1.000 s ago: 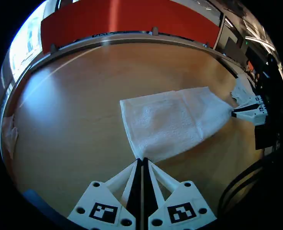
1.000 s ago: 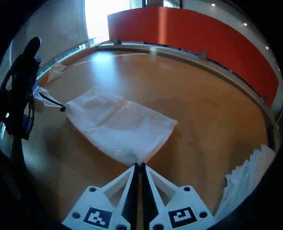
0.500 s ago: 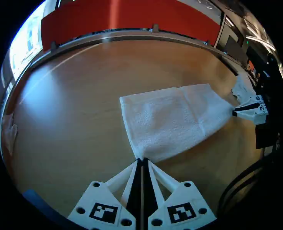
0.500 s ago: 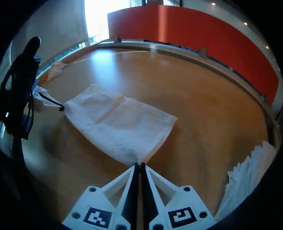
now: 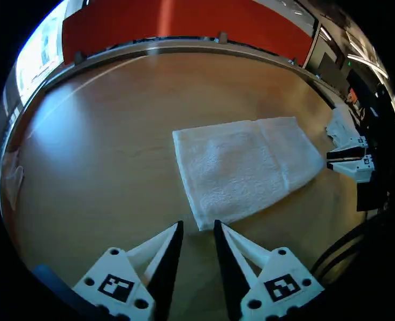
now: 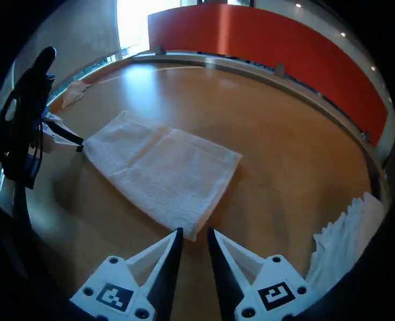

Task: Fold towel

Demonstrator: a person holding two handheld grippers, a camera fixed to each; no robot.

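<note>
The towel (image 5: 245, 166) lies folded and flat on the wooden counter (image 5: 106, 150). The left hand-held gripper (image 5: 196, 224) has its fingers apart, one near corner of the towel lying unpinched at the gap between the tips. The right hand-held gripper (image 6: 195, 231) stands the same way at the other near corner. A pile of white cloth (image 6: 347, 235) lies off to the right, and a red panel (image 6: 283, 43) runs along the far edge.

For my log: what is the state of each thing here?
White terry towel: folded, lying flat on wooden table.
Left hand-held gripper: open around a towel corner.
Right hand-held gripper: open around a towel corner.
Other white cloths: piled at table edge.
</note>
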